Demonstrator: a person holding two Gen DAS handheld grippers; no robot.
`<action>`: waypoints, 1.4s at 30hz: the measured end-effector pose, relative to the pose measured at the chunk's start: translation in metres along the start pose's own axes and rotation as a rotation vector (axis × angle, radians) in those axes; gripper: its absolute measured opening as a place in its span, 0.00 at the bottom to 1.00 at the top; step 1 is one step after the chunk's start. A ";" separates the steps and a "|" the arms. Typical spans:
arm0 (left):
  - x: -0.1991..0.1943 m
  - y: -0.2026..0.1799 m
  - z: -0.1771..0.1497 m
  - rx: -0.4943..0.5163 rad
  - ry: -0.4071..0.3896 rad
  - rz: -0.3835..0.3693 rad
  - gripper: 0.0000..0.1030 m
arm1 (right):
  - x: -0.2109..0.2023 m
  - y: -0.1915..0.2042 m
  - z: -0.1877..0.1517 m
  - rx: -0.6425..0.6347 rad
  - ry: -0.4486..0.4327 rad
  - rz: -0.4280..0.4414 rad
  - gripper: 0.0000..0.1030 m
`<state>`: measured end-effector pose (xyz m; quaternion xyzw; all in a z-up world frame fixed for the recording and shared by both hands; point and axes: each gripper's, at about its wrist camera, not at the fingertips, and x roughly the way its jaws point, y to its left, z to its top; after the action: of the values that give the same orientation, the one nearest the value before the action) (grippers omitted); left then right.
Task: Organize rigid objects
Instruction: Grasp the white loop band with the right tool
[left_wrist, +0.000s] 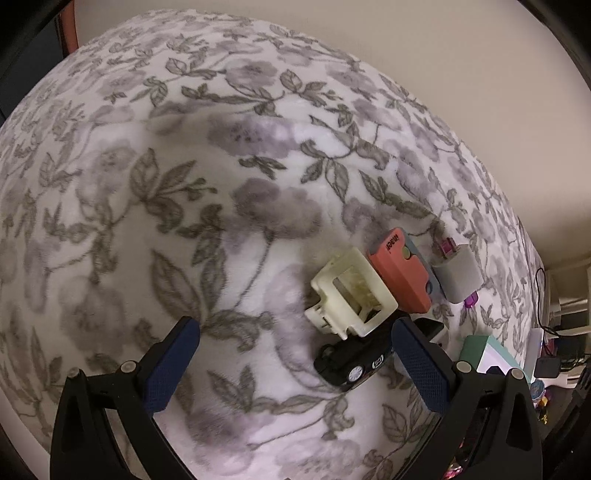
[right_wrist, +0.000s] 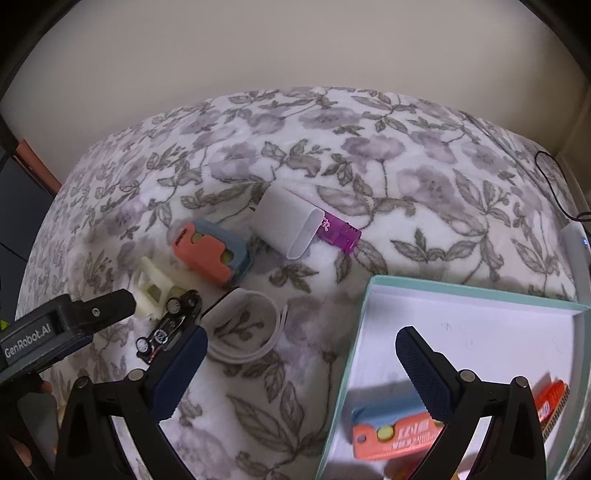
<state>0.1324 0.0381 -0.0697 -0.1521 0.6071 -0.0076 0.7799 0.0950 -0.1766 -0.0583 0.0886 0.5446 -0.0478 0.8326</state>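
Note:
On the floral blanket lie a cream hair clip (left_wrist: 351, 291), a black toy car (left_wrist: 351, 363), an orange and blue cutter (left_wrist: 400, 271) and a white case (left_wrist: 458, 275) with a purple piece sticking out. My left gripper (left_wrist: 295, 332) is open, and its right finger sits just beside the car and clip. My right gripper (right_wrist: 301, 339) is open and empty, straddling the left wall of a teal box (right_wrist: 480, 325). Inside that box lies a second orange and blue cutter (right_wrist: 391, 432). The right wrist view also holds the clip (right_wrist: 153, 291), car (right_wrist: 166, 332), loose cutter (right_wrist: 210, 254) and case (right_wrist: 288, 225).
A white band (right_wrist: 251, 325) curls on the blanket between the car and the box. Another orange item (right_wrist: 552, 400) lies at the box's right side. One finger of the left gripper (right_wrist: 110, 306) reaches in from the left. A black cable (right_wrist: 554, 184) runs at the far right, and a wall stands behind the bed.

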 end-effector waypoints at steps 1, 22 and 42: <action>0.002 -0.001 0.001 -0.002 0.006 -0.003 1.00 | 0.001 0.001 0.001 -0.006 -0.001 0.003 1.00; 0.009 0.000 0.004 -0.039 0.030 -0.001 1.00 | -0.003 0.027 0.004 -0.113 -0.076 0.015 0.98; 0.019 -0.002 0.001 -0.046 0.084 -0.022 1.00 | 0.030 0.035 -0.007 -0.102 -0.010 0.055 0.71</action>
<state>0.1385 0.0328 -0.0875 -0.1762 0.6378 -0.0085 0.7497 0.1072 -0.1406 -0.0853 0.0608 0.5394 0.0023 0.8398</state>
